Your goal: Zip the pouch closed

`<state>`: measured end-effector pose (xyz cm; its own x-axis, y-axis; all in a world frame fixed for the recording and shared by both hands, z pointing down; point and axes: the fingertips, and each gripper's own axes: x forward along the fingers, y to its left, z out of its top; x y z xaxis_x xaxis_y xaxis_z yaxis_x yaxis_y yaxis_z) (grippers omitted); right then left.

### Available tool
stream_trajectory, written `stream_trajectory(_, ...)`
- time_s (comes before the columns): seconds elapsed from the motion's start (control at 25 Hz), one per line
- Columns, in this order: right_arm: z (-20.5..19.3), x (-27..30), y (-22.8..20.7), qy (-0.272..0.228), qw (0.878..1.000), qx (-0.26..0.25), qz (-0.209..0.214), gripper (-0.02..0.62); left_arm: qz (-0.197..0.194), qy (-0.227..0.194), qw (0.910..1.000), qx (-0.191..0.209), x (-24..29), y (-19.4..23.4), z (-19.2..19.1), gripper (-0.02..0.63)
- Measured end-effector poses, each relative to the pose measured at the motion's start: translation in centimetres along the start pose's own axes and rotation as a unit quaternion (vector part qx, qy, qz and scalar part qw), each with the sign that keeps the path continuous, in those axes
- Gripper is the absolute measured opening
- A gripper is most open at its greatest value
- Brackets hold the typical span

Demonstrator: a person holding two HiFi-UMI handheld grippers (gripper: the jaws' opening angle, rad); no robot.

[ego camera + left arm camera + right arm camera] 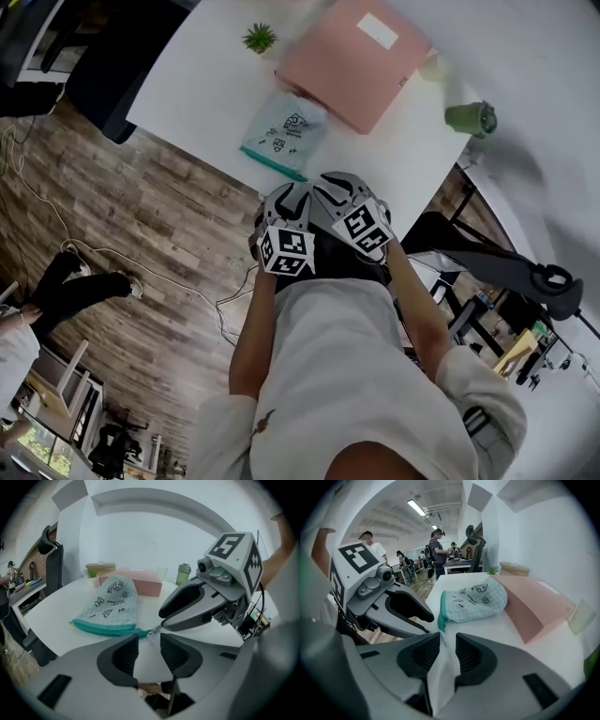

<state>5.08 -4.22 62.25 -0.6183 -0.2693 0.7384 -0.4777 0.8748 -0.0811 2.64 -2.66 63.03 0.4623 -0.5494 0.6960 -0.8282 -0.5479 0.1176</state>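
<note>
Left tongs (149, 638) and right tongs (447, 637) both stand narrowly open, gripping nothing, at my white table (202, 89) edge; mint pouch (284, 131) lies at twelve o'clock, just beyond.

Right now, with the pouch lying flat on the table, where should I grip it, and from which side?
I would pinch the teal zipper edge at its near end, coming from the table edge: the pouch lies flat, and only that thicker edge faces you.
</note>
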Motion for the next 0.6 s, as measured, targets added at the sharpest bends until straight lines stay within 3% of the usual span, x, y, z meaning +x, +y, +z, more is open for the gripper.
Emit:
stream_trajectory(0.2, -0.5, 0.8, 0.0, 0.007, 1.0, -0.001, 0.012, 0.084, 0.001, 0.011, 0.9999, -0.003, 0.9, -0.3, -0.2, 0.13)
stream_trajectory(0.32, -0.5, 1.2, 0.3, 0.008, 1.0, 0.0, 0.024, 0.011, 0.005, 0.016, 0.9998, -0.006, 1.2, -0.4, -0.4, 0.121)
stream_trajectory(0.6, -0.3, 0.8, 1.5, 0.0, 0.998, 0.016, 0.06, 0.008, 0.021, 0.023, 0.9995, -0.001, 1.4, -0.1, -0.6, 0.093)
